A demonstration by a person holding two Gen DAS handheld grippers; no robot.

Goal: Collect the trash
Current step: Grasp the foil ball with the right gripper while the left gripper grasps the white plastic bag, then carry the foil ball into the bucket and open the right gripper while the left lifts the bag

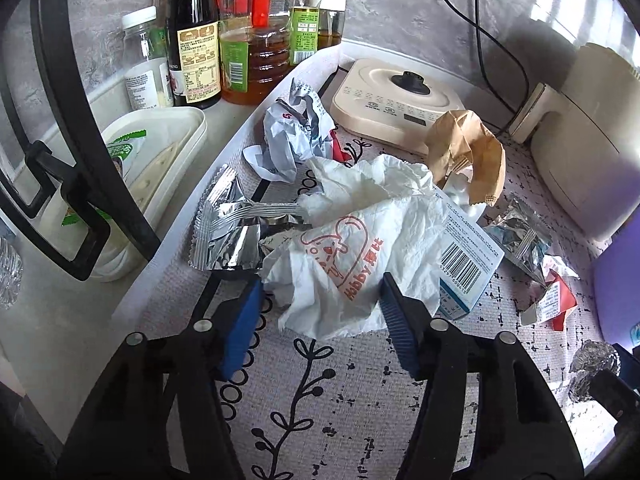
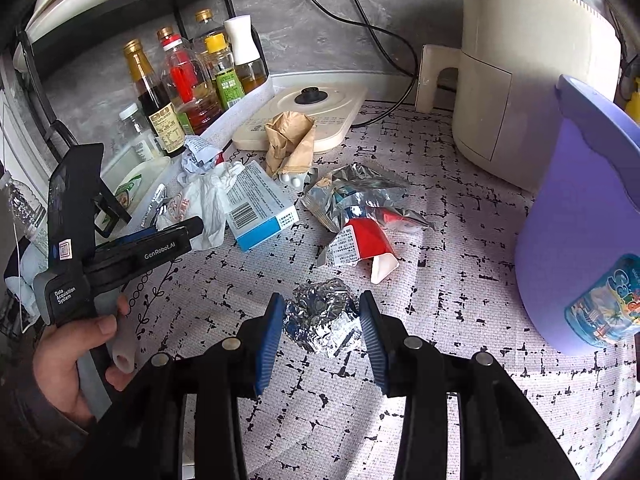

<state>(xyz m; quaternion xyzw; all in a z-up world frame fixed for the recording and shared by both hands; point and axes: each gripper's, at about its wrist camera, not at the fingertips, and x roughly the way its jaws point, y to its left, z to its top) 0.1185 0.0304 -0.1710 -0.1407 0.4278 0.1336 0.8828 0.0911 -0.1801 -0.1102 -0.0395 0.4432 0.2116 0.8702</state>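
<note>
Trash lies on a patterned mat. In the left wrist view my left gripper (image 1: 320, 300) is open, its blue pads on either side of the near edge of a crumpled white plastic bag (image 1: 344, 252) with orange print. Beside it lie a silver foil wrapper (image 1: 228, 228), a blue-and-white box (image 1: 468, 264), a brown paper bag (image 1: 468, 152) and crumpled paper (image 1: 296, 132). In the right wrist view my right gripper (image 2: 322, 320) is open around a crumpled foil ball (image 2: 324, 316). A red-and-white carton (image 2: 360, 248) and a silver wrapper (image 2: 352, 196) lie beyond it.
A purple bin (image 2: 576, 240) stands at the right. A cream air fryer (image 2: 528, 64) and a flat cream appliance (image 2: 320, 112) stand at the back with black cables. Sauce and oil bottles (image 1: 224, 40) stand under a black rack at the left. A white tray (image 1: 160, 152) lies beside them.
</note>
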